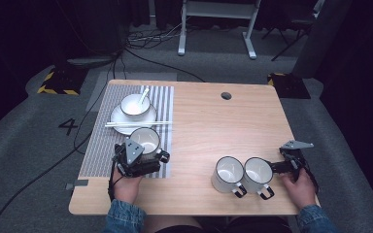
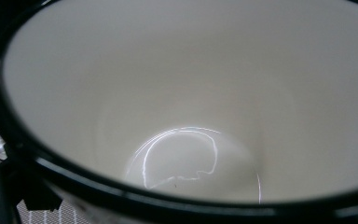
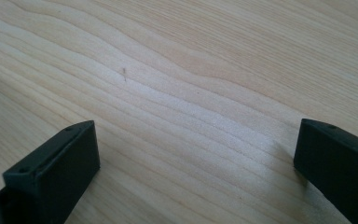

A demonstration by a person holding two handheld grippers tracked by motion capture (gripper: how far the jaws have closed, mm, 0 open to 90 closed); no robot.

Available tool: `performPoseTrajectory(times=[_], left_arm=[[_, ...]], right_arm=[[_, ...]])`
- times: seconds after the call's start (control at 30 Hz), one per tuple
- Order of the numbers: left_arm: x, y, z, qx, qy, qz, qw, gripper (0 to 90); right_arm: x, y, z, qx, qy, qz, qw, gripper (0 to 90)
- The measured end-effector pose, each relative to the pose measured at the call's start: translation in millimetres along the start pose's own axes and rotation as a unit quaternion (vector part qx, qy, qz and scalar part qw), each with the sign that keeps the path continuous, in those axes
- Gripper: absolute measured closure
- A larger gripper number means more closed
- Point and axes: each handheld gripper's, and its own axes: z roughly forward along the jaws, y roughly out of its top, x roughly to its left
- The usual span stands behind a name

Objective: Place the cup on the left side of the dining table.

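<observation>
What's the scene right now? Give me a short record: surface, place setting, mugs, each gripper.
surface: wooden table with striped placemat at its left
place setting: bowl with spoon on plate, chopsticks laid across the plate's near edge
mugs: one on the placemat, empty inside; two side by side at right
left gripper: at the placemat mug, grip unclear
right gripper: jaws open, bare wood between, beside the right mugs

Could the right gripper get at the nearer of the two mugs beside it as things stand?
Probably yes. The right gripper is open, sits just right of that mug, and nothing lies between them on the table.
</observation>
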Motion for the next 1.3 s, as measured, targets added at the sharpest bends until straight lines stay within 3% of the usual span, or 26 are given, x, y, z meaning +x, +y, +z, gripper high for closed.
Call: performPoseTrajectory(times=[0.33,0.5,0.6,0.67,0.8,0.93,1.03,1.3], left_arm=[[29.0,-10.4,4.0,0.011,0.026,-0.035,0.9990,3.1],[42.2,-19.7,10.8,0.004,0.031,-0.032,0.9990,3.2],[51.6,-25.2,15.5,0.005,0.020,-0.059,0.9981,3.1],[56.4,-27.7,18.0,0.021,0.025,-0.057,0.9978,3.2],[61.3,-33.0,23.8,0.046,0.032,-0.054,0.9970,3.1],[63.9,-35.2,27.0,0.056,0.032,-0.063,0.9960,3.2],[67.2,-37.8,30.4,0.072,0.036,-0.078,0.9937,3.2],[65.4,-40.6,36.7,0.089,0.043,-0.067,0.9928,3.1]], right_arm=[[0.0,0.0,0.0,0.000,0.000,0.000,1.0000,0.3],[0.0,0.0,0.0,0.000,0.000,0.000,1.0000,0.3],[0.1,0.0,0.1,0.000,0.000,0.000,1.0000,0.3],[0.0,0.0,0.1,0.000,0.000,0.000,1.0000,0.3],[0.0,0.0,0.1,0.000,0.000,0.000,1.0000,0.3],[0.1,0.0,0.0,0.000,0.000,0.001,1.0000,0.3],[0.1,0.0,0.0,0.000,0.000,0.000,1.0000,0.3],[0.0,0.0,0.1,0.000,0.000,0.000,1.0000,0.3]])
